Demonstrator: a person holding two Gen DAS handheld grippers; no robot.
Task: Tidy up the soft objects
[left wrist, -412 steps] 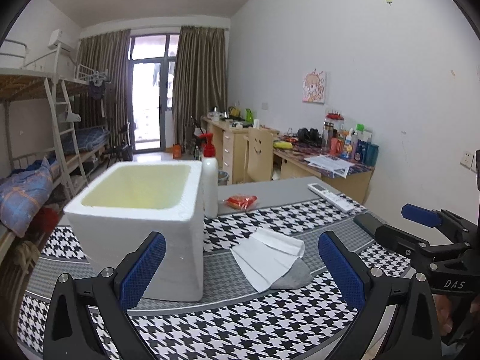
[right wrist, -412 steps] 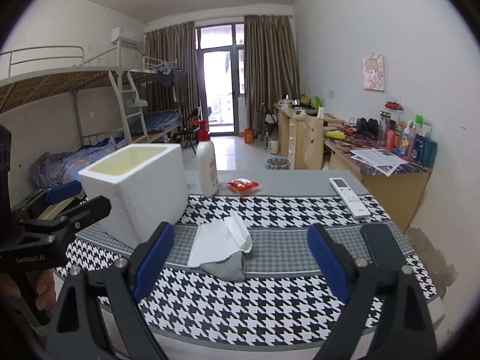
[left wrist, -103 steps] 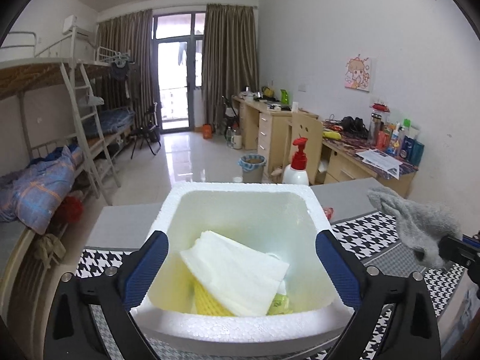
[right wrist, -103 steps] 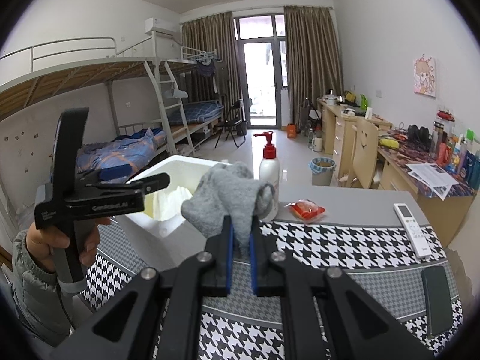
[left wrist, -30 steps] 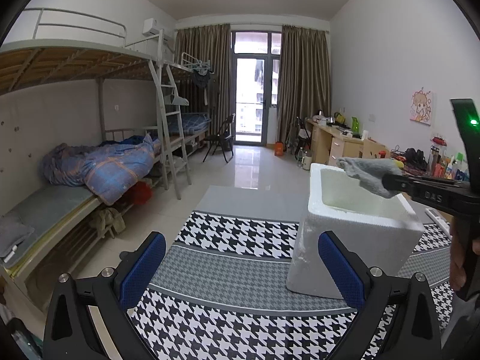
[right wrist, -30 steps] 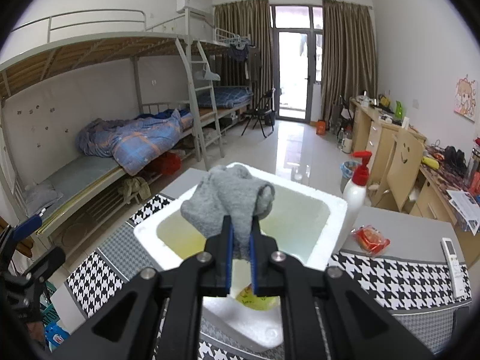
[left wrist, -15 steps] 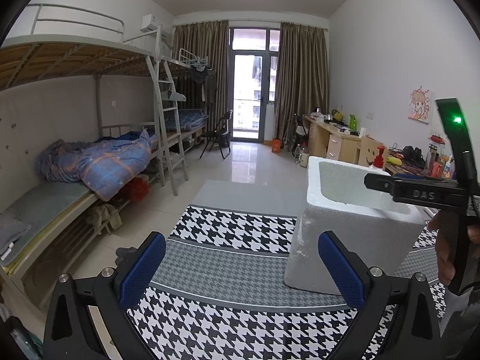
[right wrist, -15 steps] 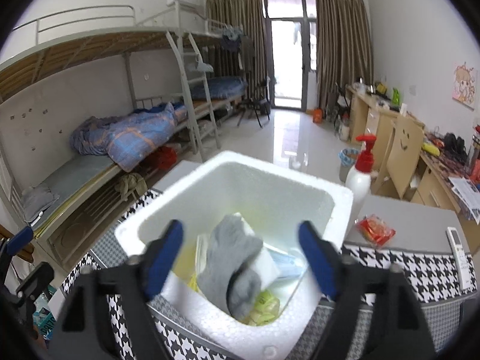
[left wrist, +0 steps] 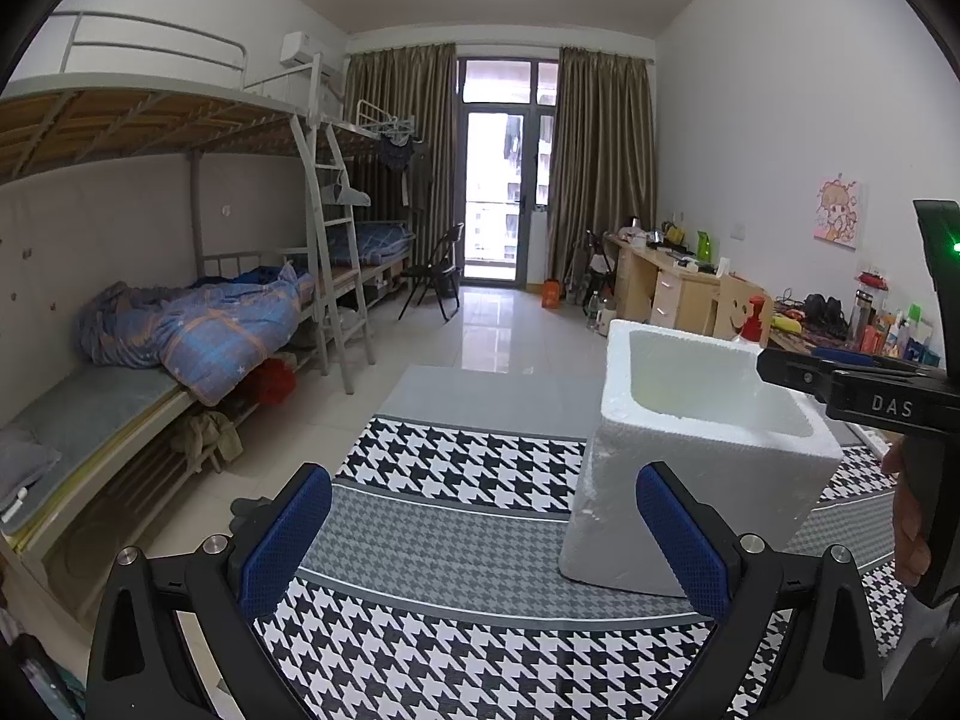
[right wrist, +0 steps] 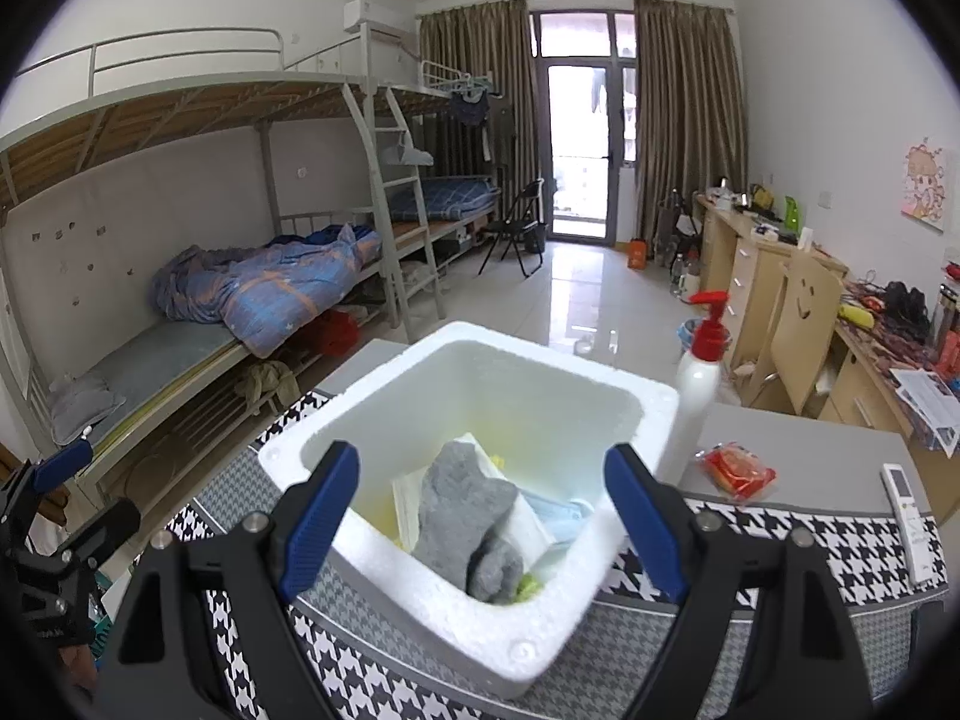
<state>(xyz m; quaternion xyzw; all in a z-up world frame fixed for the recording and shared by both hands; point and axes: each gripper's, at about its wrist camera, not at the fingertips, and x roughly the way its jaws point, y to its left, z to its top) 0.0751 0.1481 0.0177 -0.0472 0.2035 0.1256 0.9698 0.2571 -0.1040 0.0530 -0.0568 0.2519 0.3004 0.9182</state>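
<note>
The right gripper (right wrist: 480, 492) is being held above the foam box (right wrist: 630, 414) with its jaws spread wide and gripping nothing. The grey sock (right wrist: 468, 522) is lying inside the box on white folded cloth (right wrist: 408, 498). The left gripper (left wrist: 480, 534), jaws likewise released, is being held beside the box over the houndstooth-covered counter (left wrist: 456, 468).

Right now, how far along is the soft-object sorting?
Mostly done, it seems: the gray sock lies inside the foam box on top of white folded cloth and other soft pieces. Nothing is in hand: the right gripper hangs open above the box, and the left gripper is open off to the side. No loose soft item shows on the tablecloth.
</note>
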